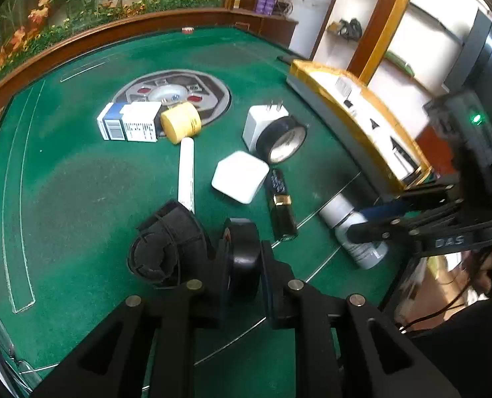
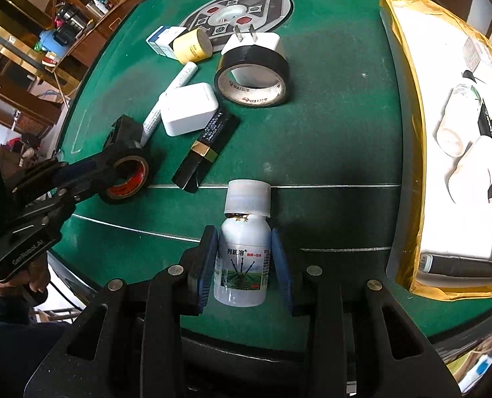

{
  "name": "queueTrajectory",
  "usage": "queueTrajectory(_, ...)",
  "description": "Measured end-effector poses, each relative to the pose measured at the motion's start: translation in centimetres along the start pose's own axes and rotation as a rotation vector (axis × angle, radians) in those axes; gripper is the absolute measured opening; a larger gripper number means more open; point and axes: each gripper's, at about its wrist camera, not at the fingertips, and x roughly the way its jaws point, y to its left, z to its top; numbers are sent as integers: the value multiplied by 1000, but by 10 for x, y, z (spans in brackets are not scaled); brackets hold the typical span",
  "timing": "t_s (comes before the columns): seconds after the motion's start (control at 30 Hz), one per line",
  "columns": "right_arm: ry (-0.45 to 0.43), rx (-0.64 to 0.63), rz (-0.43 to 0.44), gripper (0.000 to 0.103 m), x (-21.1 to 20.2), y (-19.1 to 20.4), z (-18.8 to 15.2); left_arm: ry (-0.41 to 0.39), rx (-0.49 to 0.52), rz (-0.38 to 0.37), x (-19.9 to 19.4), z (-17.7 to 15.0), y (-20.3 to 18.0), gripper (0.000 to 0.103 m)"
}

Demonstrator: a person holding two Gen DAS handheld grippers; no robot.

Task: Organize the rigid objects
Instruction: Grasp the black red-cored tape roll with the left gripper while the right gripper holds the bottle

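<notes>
On the green felt table [image 2: 329, 139], the right gripper [image 2: 244, 265] clamps a white bottle [image 2: 242, 258], cap pointing ahead; the yellow-rimmed box [image 2: 402, 106] lies to its right; the left gripper [image 1: 244, 265] pinches a small black tape roll [image 1: 244, 252].

Both grippers point steeply downward. The left gripper [image 1: 242, 258] is clamped on a tape roll [image 1: 244, 258]; the right gripper [image 2: 246, 265] pinches a white bottle [image 2: 242, 258].

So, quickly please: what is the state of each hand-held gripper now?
Left hand-held gripper: shut on the small black roll of tape.
Right hand-held gripper: shut on the white plastic bottle, which lies on the green table.
</notes>
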Motion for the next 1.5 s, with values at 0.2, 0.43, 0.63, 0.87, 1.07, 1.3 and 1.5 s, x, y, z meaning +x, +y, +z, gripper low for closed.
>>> queueTrajectory(0.2,5,-29,-10,33,1,3,-1,47,13,60,22,-7,-4,16)
queueTrajectory(0.43,-24,-85,-15,33,-7,13,-5,-8,-9,-11,6,3,-17,15)
queueTrajectory(0.63,-126,-50,11,33,-38,0,3,-61,43,-25,-7,20,-38,15)
queueTrajectory(0.87,-125,-28,21,33,-40,-9,-3,-14,43,-2,9,17,-40,14)
queueTrajectory(1.07,-172,-3,42,33,-54,-20,-3,38,19,22,24,9,-35,16)
queueTrajectory(1.3,-311,-44,65,33,-98,-18,4,31,-11,21,20,1,-28,16)
queueTrajectory(1.5,-408,-109,124,33,-129,-5,5,11,-50,-6,-1,-10,-18,16)
